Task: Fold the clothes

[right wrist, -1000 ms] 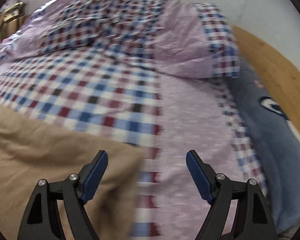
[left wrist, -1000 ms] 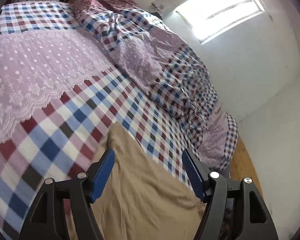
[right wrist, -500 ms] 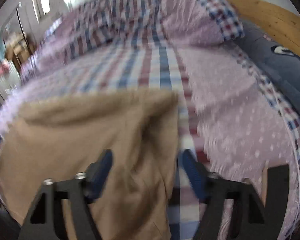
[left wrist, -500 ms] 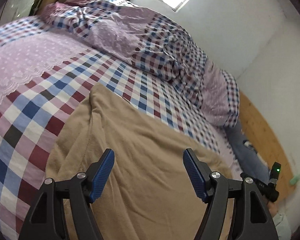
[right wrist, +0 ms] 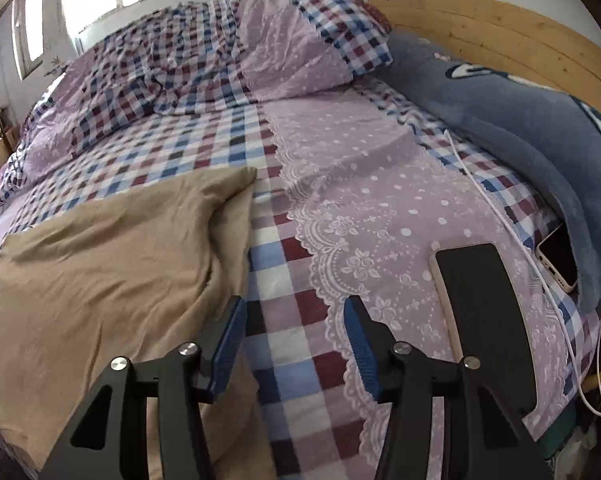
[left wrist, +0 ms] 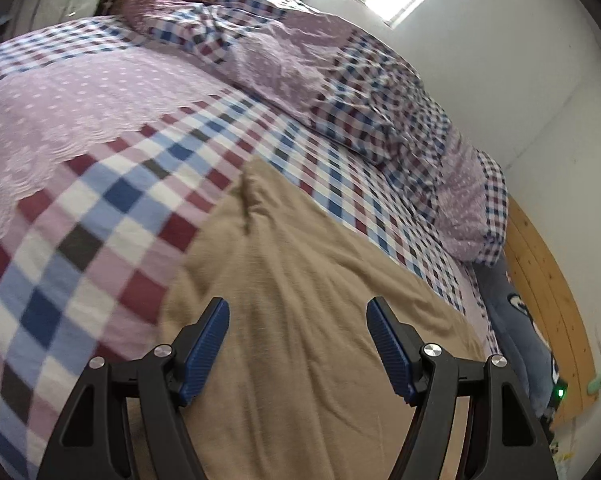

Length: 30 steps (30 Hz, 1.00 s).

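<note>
A tan garment (left wrist: 320, 300) was spread, rumpled, on the near part of the checked bedsheet (left wrist: 100, 220). The L gripper (left wrist: 298, 320) was held over it w/ jaws apart, nothing clamped. The R gripper (right wrist: 294, 320) was seen at the garment's (right wrist: 112, 252) right edge, jaws partway apart, only sheet (right wrist: 284, 272) between the tips; no grip shown. A phone (right wrist: 476, 292) was laid to the right, near a white cable (right wrist: 500, 216) & blue blanket (right wrist: 520, 128).

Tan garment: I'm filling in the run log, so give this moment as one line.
stage: pre-grasp | tan garment: flat on checked bedspread | left gripper: open above it | right gripper: open at its edge, nothing held
</note>
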Tool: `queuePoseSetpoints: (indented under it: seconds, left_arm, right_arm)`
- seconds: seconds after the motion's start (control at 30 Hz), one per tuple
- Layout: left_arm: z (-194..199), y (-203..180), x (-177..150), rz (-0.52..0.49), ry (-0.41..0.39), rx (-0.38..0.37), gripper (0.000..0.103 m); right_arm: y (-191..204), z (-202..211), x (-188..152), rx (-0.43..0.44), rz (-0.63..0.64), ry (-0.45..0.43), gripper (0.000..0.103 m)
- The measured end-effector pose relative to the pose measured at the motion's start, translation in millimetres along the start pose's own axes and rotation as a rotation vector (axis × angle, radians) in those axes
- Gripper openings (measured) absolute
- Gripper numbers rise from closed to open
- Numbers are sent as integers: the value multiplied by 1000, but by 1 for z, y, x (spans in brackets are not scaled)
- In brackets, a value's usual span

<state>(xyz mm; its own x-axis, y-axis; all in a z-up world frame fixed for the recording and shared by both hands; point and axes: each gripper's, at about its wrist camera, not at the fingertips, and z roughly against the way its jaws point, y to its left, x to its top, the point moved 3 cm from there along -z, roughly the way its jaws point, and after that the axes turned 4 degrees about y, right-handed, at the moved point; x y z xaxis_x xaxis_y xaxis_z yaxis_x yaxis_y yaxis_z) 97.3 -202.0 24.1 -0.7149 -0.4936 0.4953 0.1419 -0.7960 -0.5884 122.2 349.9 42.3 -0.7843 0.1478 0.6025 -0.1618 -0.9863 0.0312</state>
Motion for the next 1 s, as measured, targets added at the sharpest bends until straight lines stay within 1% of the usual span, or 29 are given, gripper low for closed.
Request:
queuePoseSetpoints:
  seconds: [0.1,0.23,0.3,0.33,0.4,0.47,0.53,0.63,0.83,0.93,1.0]
  left_arm:
    - [15,18,0,56,-18,15,75]
    - [36,50,-9,195,-37,-8,75]
    - [44,61,-16,235,-36,4,75]
    - [47,65,-20,241,-32,17,75]
    - [51,66,-27,221,-19,43,75]
    - [53,66,-33,199,-7,60,75]
    - [57,70,-42,197,1,72,75]
    - [64,81,-53,230,7,51,75]
    - [77,89,-69,251,17,17,75]
    - [81,91,-84,299,20,-26,76]
    - [83,94,-97,346,17,-60,78]
  right_arm:
    - [9,14,-6,17,5,-44,56]
    - [32,25,-16,72,47,-80,58]
    - [44,30,-20,89,74,-94,60]
    - [50,32,-22,98,87,-101,60]
    - [62,37,-26,116,113,-114,62]
    - [73,41,-31,142,134,-117,62]
    - [83,44,-36,167,155,-120,63]
    - [99,50,-43,204,184,-128,63]
    - [130,59,-55,267,220,-133,64]
    - [145,62,-60,291,237,-140,64]
    - [154,63,-63,307,254,-139,64]
